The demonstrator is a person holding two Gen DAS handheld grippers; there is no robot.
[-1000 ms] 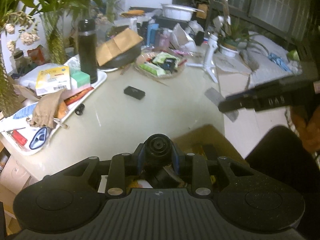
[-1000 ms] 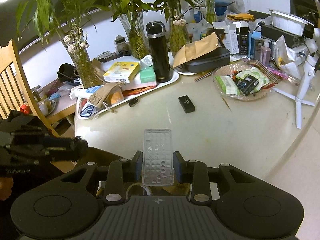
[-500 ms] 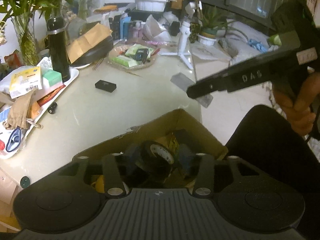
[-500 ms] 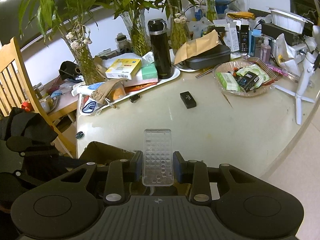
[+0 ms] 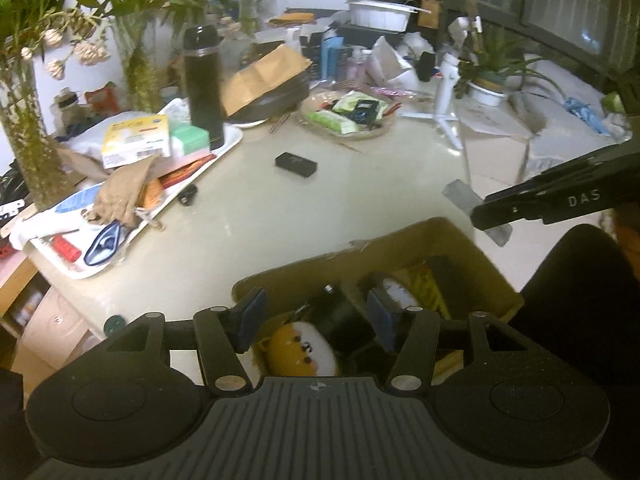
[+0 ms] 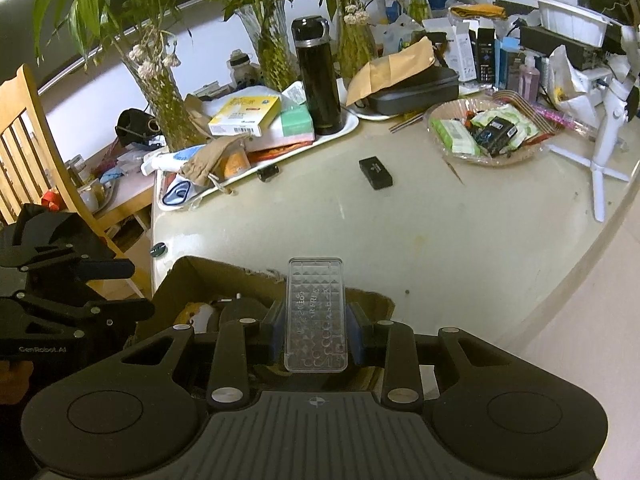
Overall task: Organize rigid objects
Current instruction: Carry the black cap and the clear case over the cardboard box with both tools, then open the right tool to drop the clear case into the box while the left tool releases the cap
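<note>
A brown cardboard box (image 5: 404,246) sits at the near edge of the table and shows in the right wrist view too (image 6: 192,276). It holds a black cylindrical object (image 5: 340,314), a yellow plush toy (image 5: 302,354) and other items. My left gripper (image 5: 314,316) is open and empty above the box. My right gripper (image 6: 316,336) is shut on a clear studded plastic case (image 6: 316,312), held over the box's far rim. It shows from the side in the left wrist view (image 5: 476,208).
A small black box (image 6: 375,173) lies on the table's middle (image 5: 296,164). A white tray (image 6: 348,130) at the back left carries a black flask (image 6: 318,76), boxes and a pouch. A snack dish (image 6: 484,132), a white tripod (image 6: 608,128) and plant vases stand behind. A wooden chair (image 6: 24,140) is at left.
My left gripper has opened and let go of the black cylindrical object, which now lies in the box. The right gripper with the clear case has moved closer over the box.
</note>
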